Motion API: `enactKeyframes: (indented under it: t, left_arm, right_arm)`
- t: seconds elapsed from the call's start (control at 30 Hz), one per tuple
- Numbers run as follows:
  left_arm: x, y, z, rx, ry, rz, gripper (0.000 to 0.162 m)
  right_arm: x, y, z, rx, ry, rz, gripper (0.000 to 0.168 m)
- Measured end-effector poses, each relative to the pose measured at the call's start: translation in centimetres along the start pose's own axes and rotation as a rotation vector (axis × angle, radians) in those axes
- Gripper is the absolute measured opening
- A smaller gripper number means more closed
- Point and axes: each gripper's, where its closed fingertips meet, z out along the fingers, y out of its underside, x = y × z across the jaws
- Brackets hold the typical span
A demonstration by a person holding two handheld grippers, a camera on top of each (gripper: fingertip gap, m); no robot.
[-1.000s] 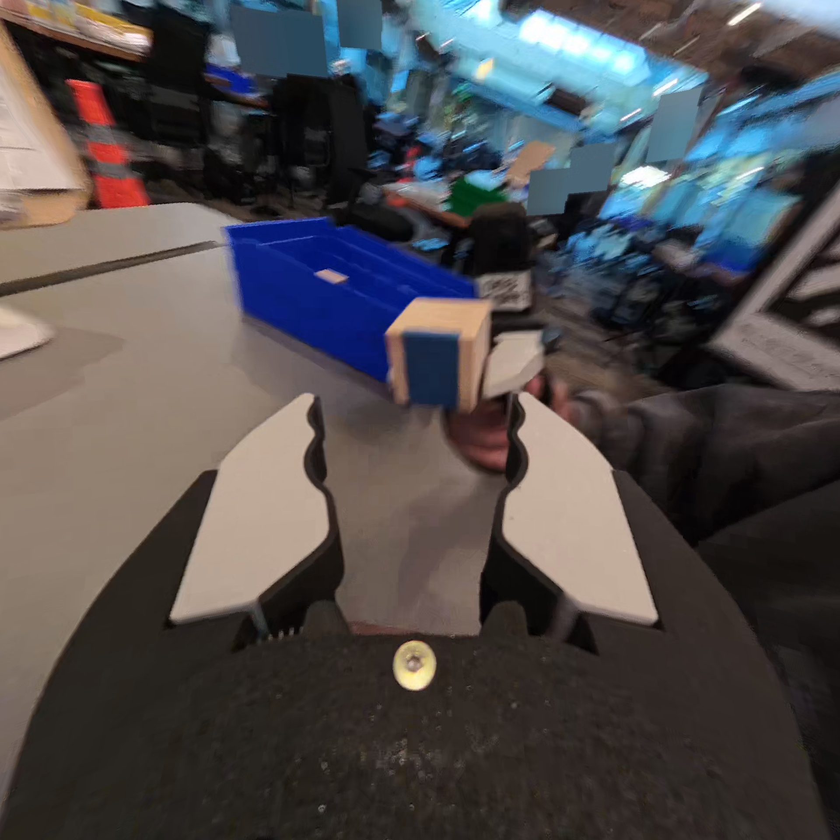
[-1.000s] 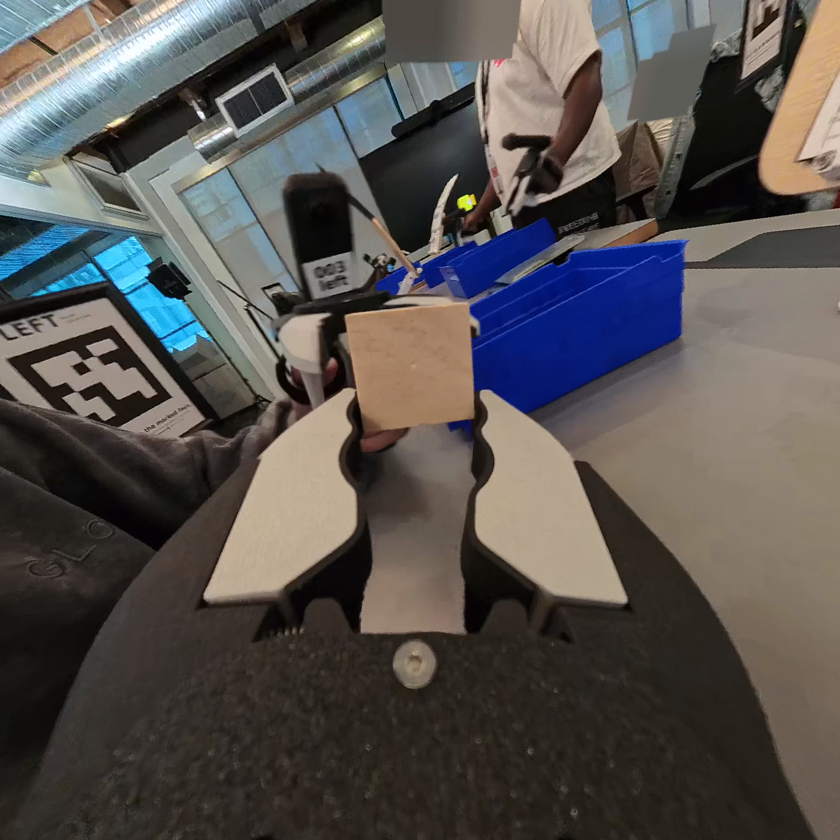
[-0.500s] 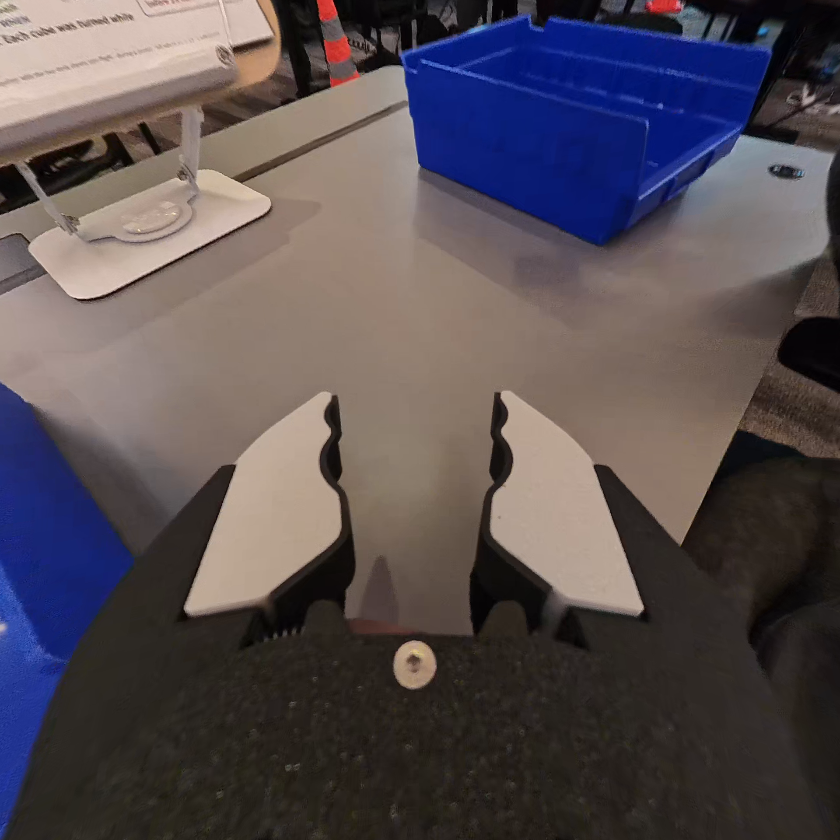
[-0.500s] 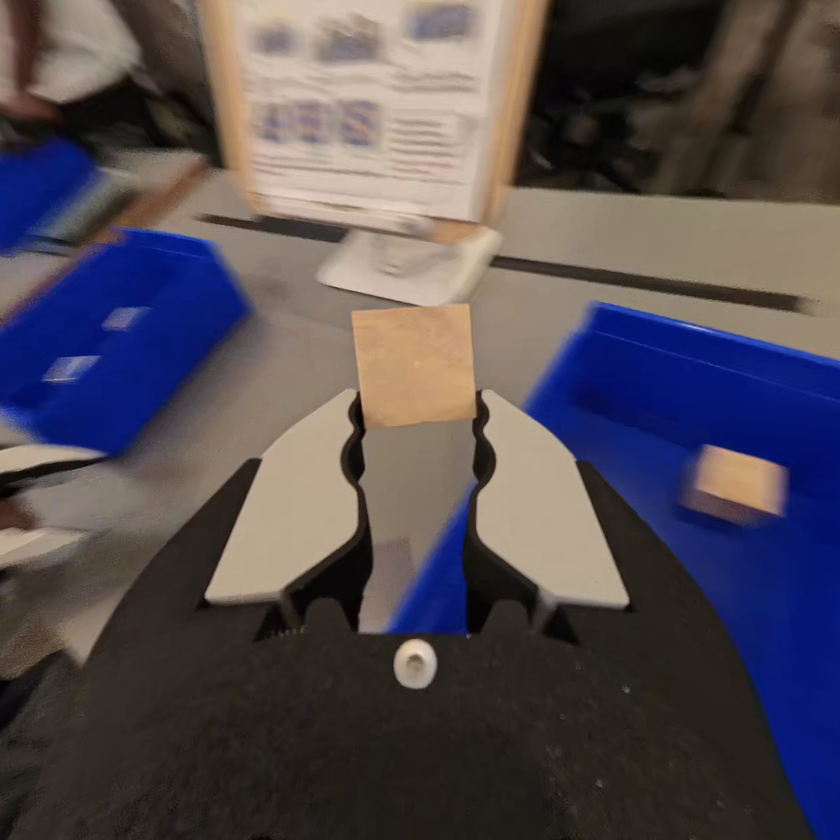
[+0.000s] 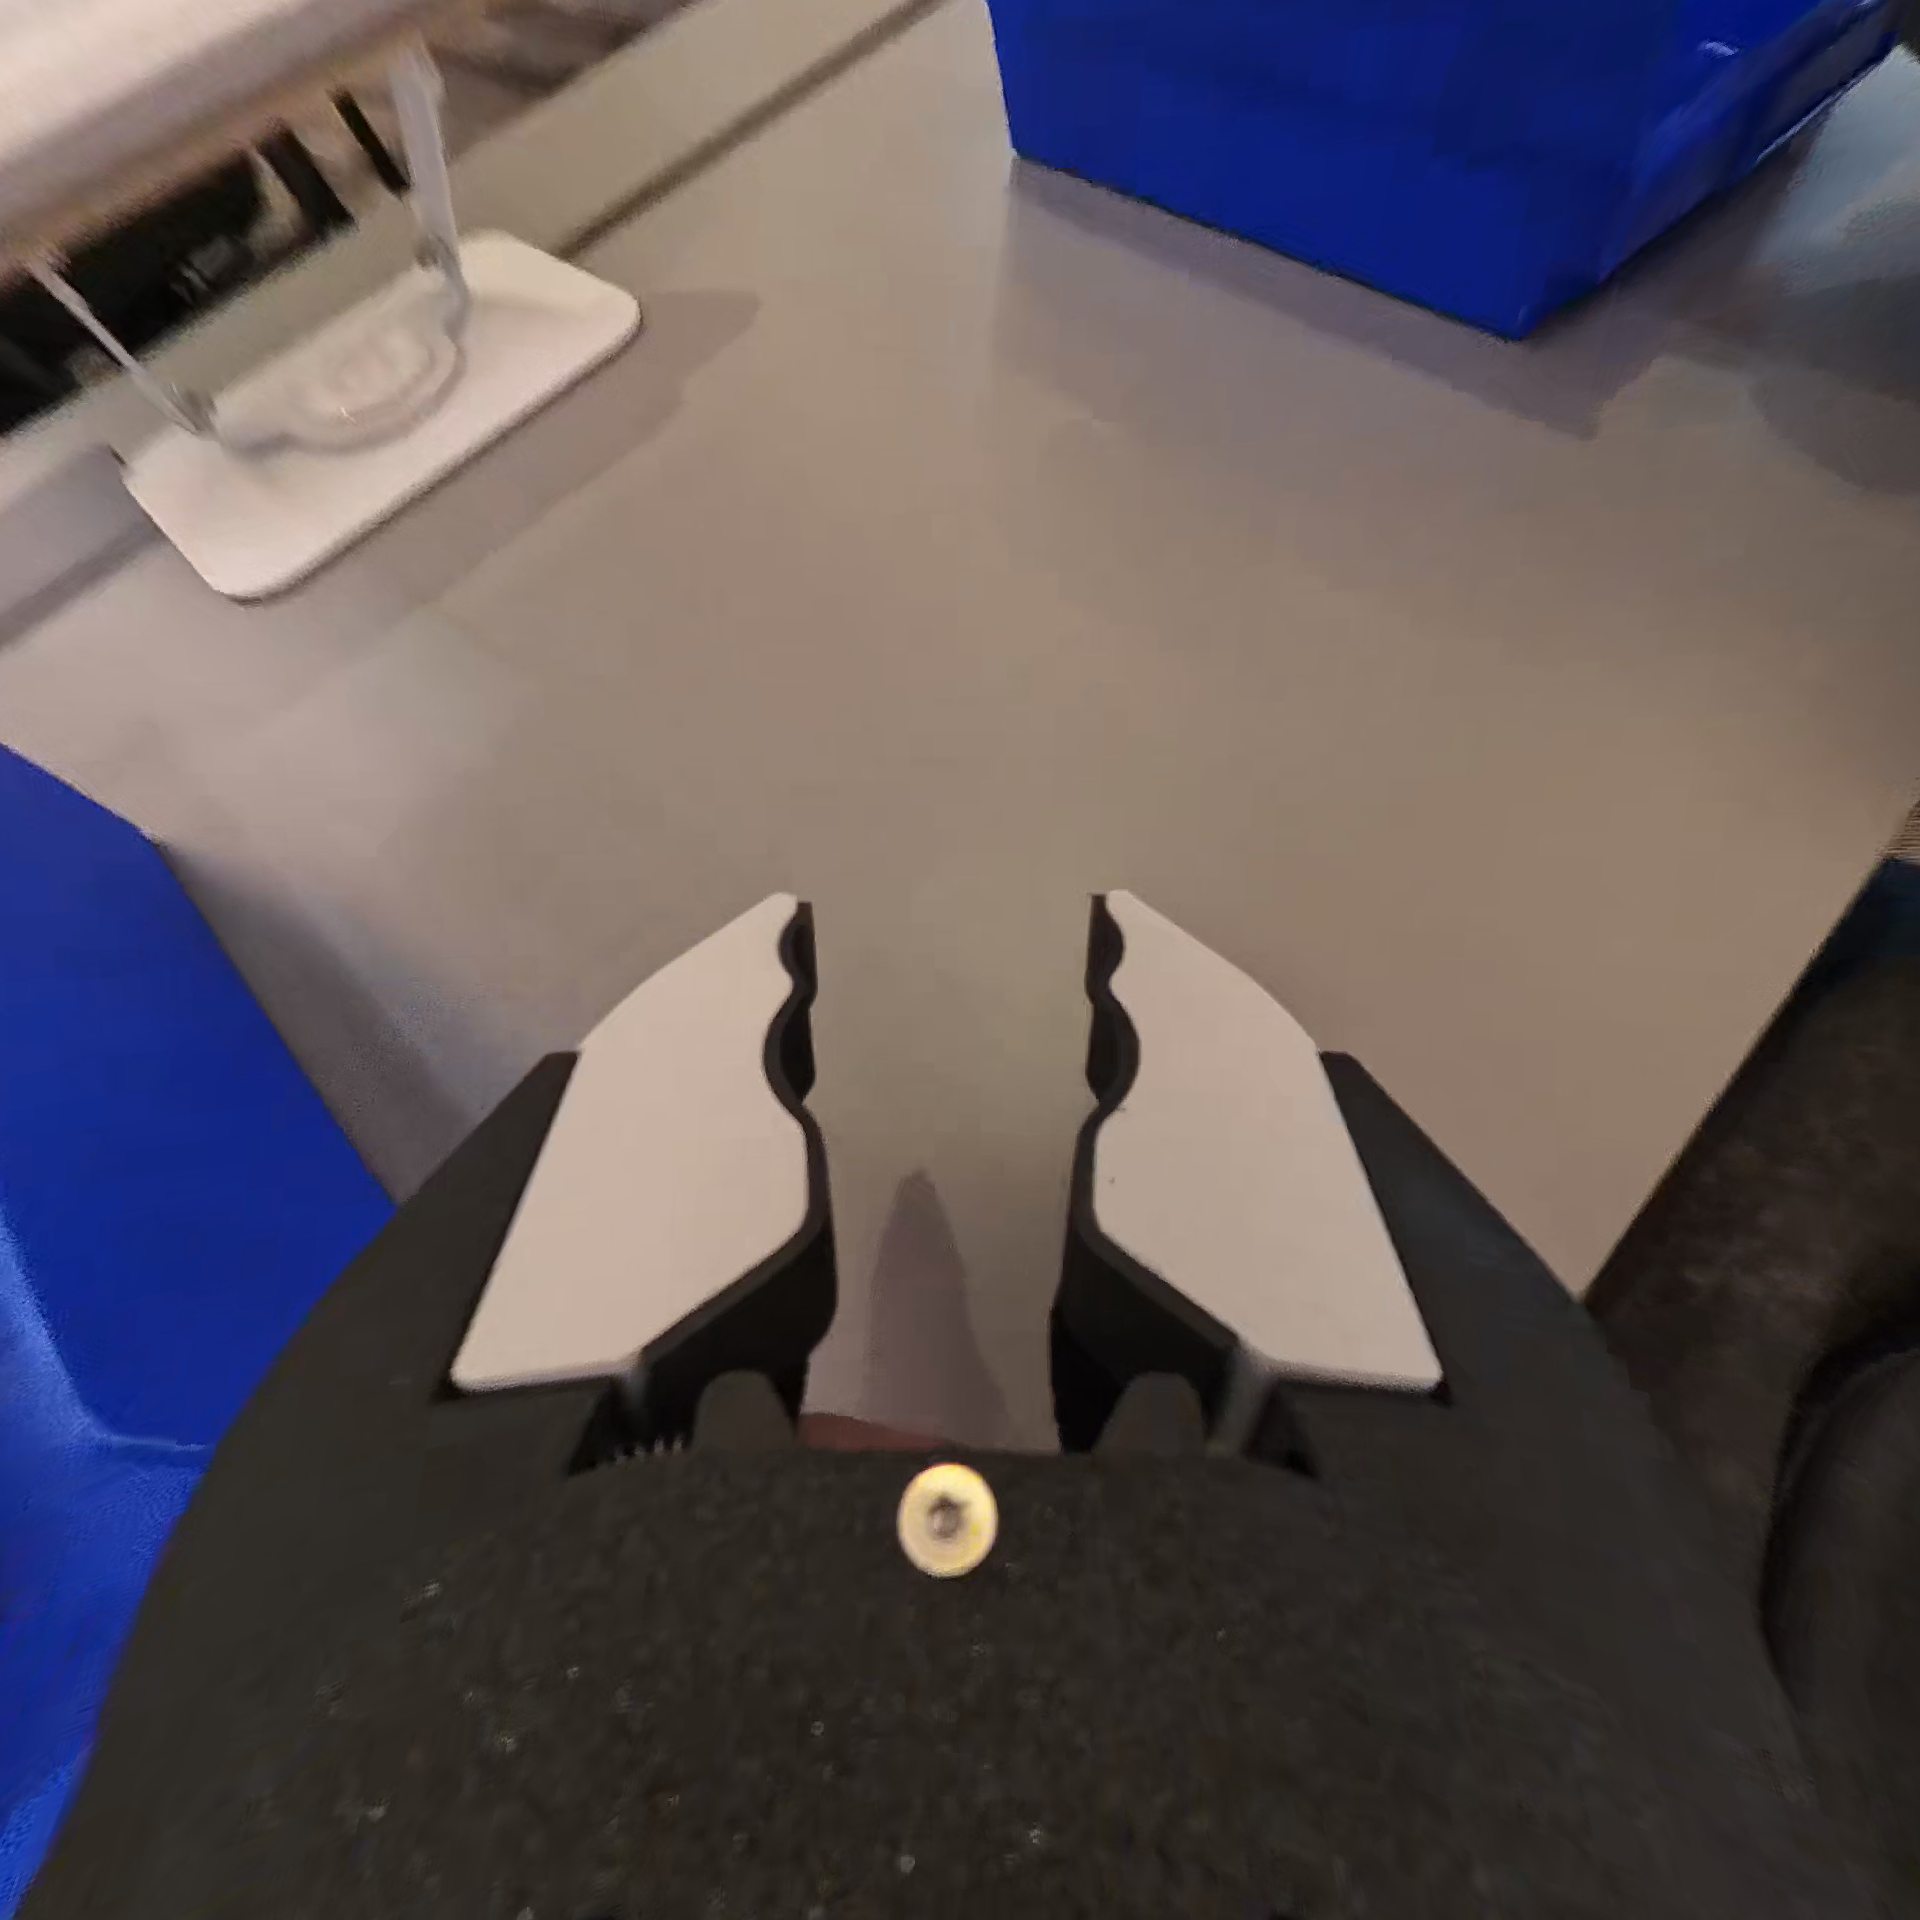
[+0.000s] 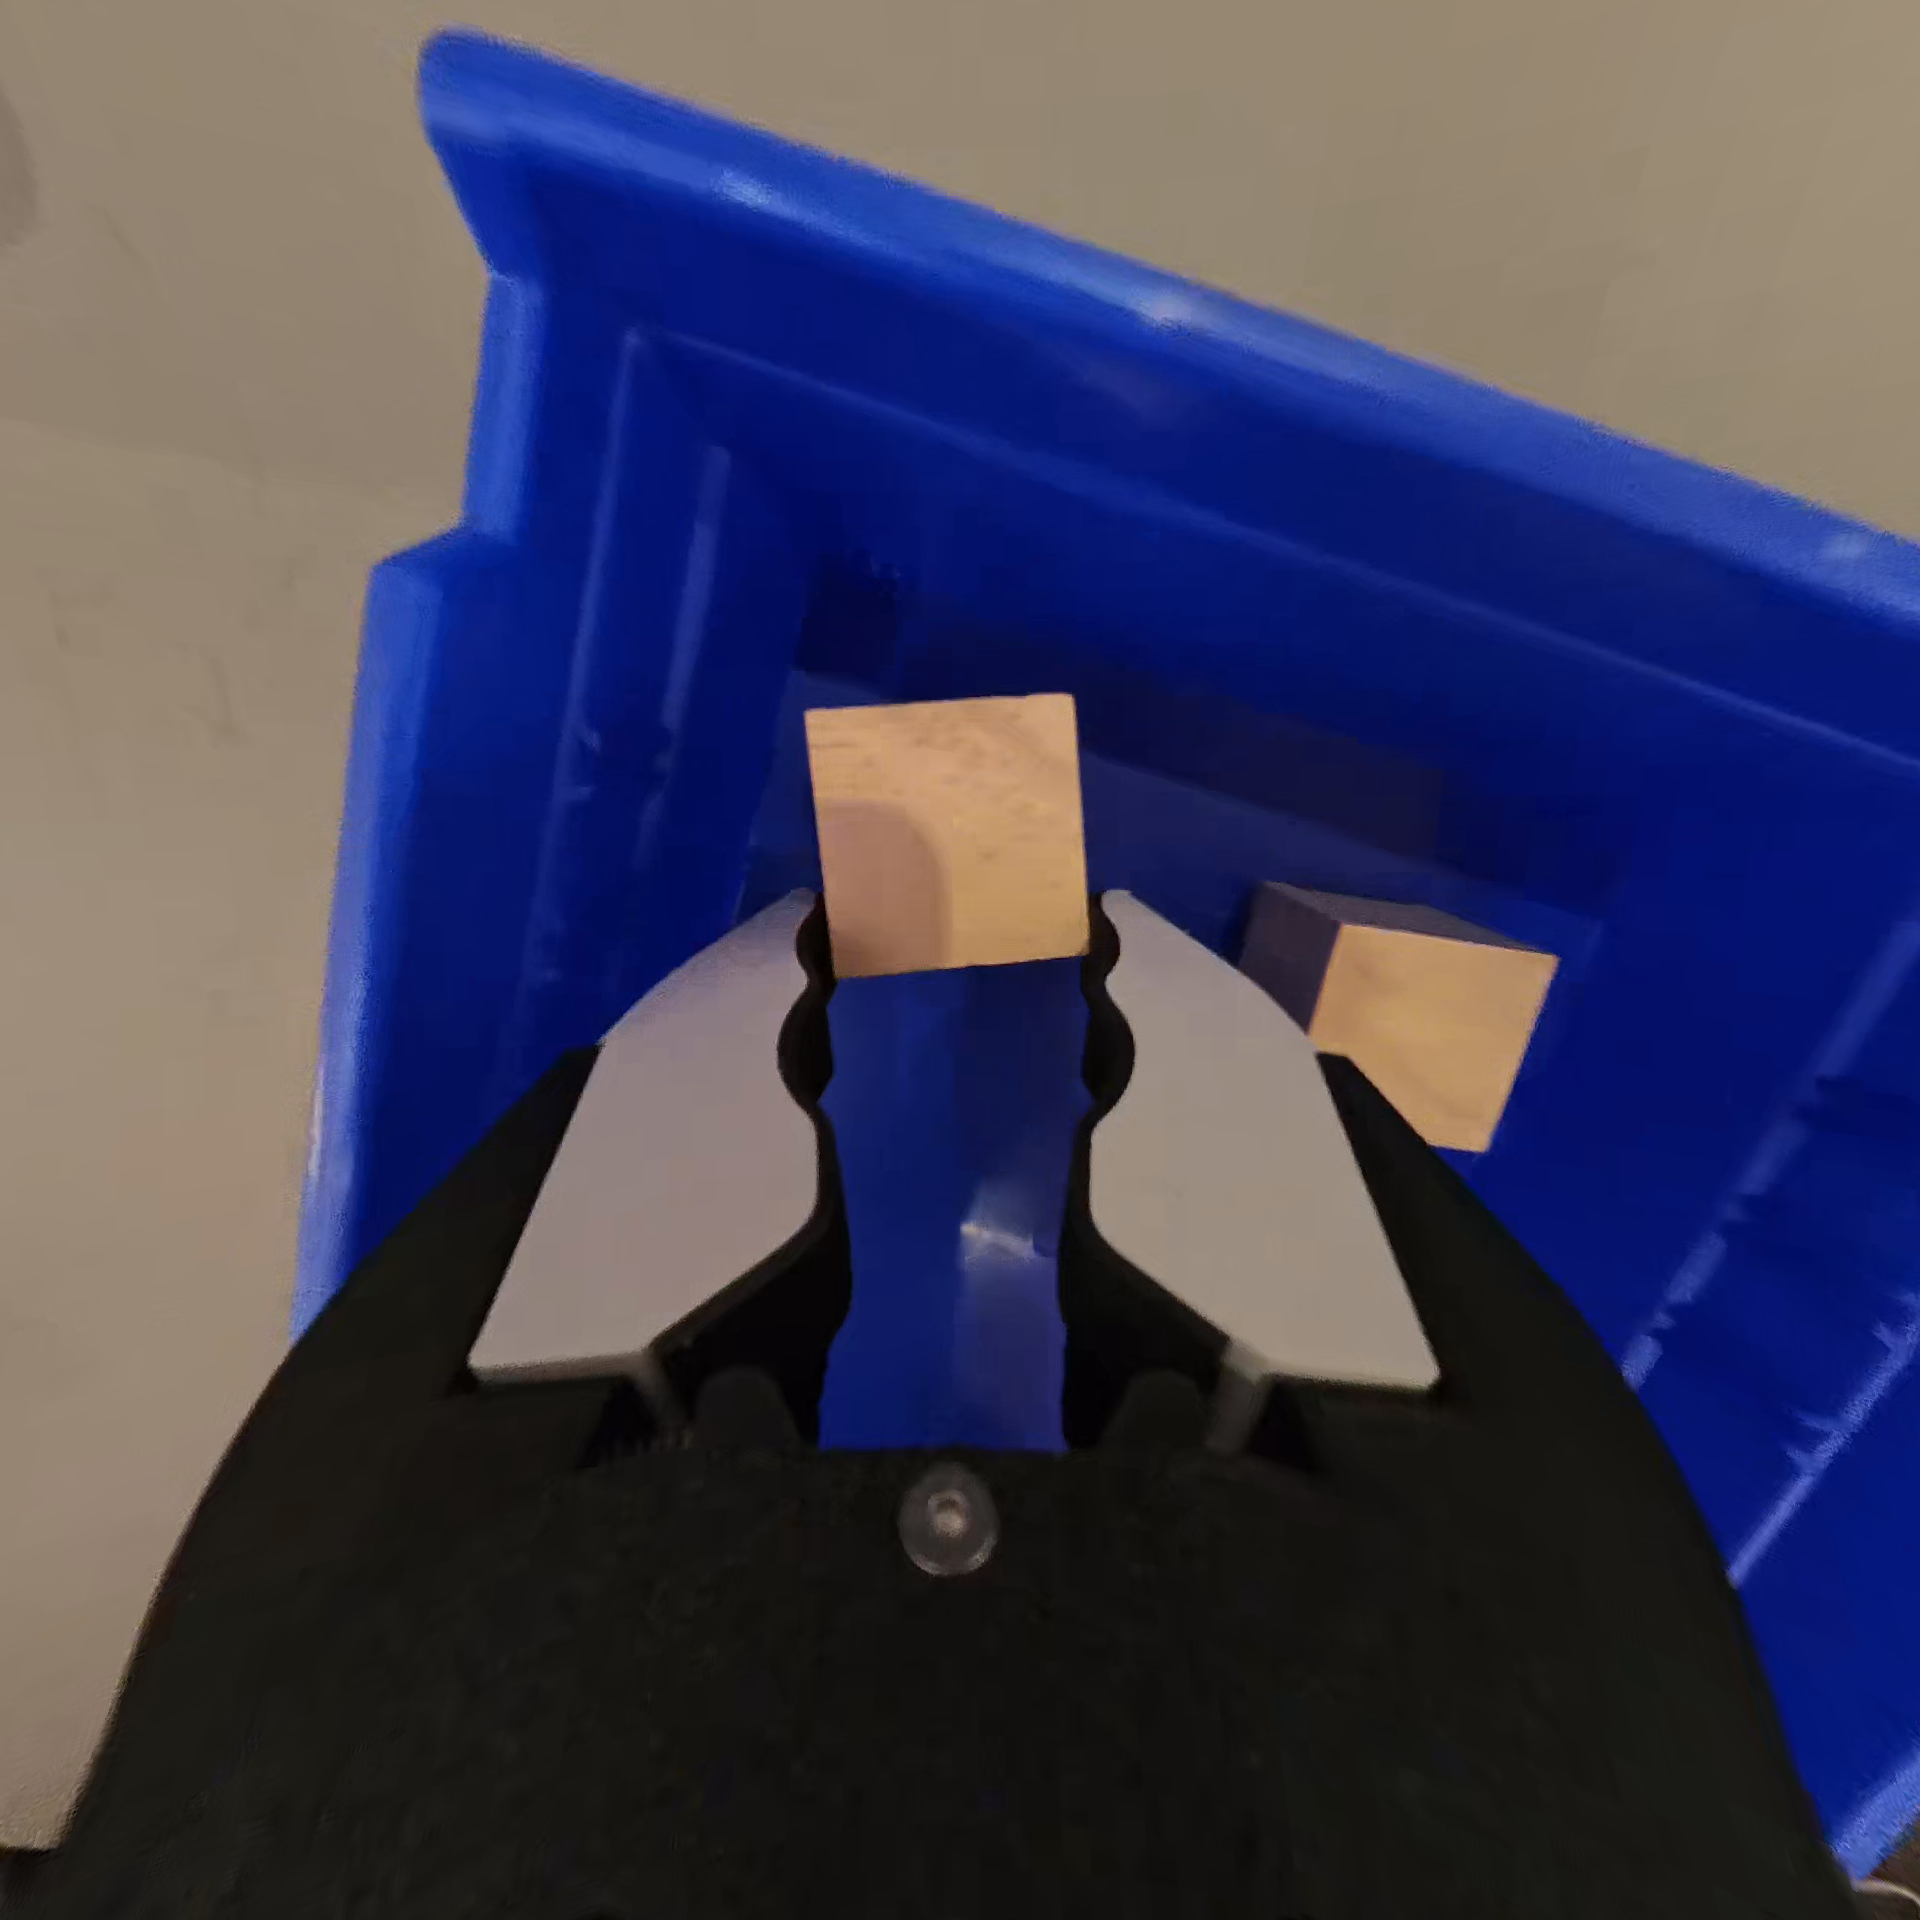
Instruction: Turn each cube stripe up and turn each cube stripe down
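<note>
Handover done a second ago, we now clamp our right tongs [image 6: 951,914] on the cube [image 6: 945,831] above the blue bin [image 6: 623,727], left tongs [image 5: 948,914] apart and empty, so placement seems next.

A smooth grey table [image 5: 935,582] fills the left wrist view, lit evenly with soft reflections. A dark seam [image 5: 717,135] crosses its far part. A white stand base [image 5: 395,416] rests at its far left.

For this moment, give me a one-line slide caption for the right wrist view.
Right gripper holds a wooden cube over a blue bin where a second cube lies.
</note>
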Motion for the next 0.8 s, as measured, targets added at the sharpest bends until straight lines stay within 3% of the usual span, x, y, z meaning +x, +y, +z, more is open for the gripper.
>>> enactKeyframes:
  t: [0.23, 0.33, 0.4, 0.5, 0.57, 0.63, 0.8]
  left_arm:
    - [0.0, 0.5, 0.2, -0.019, 0.104, -0.12, 0.057]
    - [-0.3, 0.4, 0.0, -0.015, 0.091, -0.11, 0.056]
    - [-0.3, 0.4, 0.0, -0.021, 0.082, -0.097, 0.056]
    - [-0.3, 0.6, 0.0, -0.036, 0.064, -0.063, 0.055]
    - [-0.4, 0.6, -0.1, -0.042, 0.054, -0.046, 0.055]
    - [-0.3, 0.5, -0.2, -0.042, 0.069, -0.06, 0.055]
    - [0.6, 0.0, -0.9, -0.04, 0.167, -0.109, 0.057]
  right_arm:
    - [-0.2, 0.6, 1.7, 0.028, -0.038, 0.025, 0.046]
    - [-0.5, 1.1, 0.2, 0.087, -0.1, 0.019, 0.064]
    - [-0.4, 1.0, -3.0, 0.228, -0.134, 0.023, 0.063]
    - [-1.7, 0.7, -9.6, 0.615, -0.279, 0.039, 0.058]
    - [-6.1, 2.1, -15.1, 0.947, -0.578, 0.051, 0.049]
    - [-11.0, 6.1, -18.0, 1.111, -0.76, 0.018, 0.045]
    - [-24.9, 16.9, -15.9, 0.951, -0.853, -0.327, 0.043]
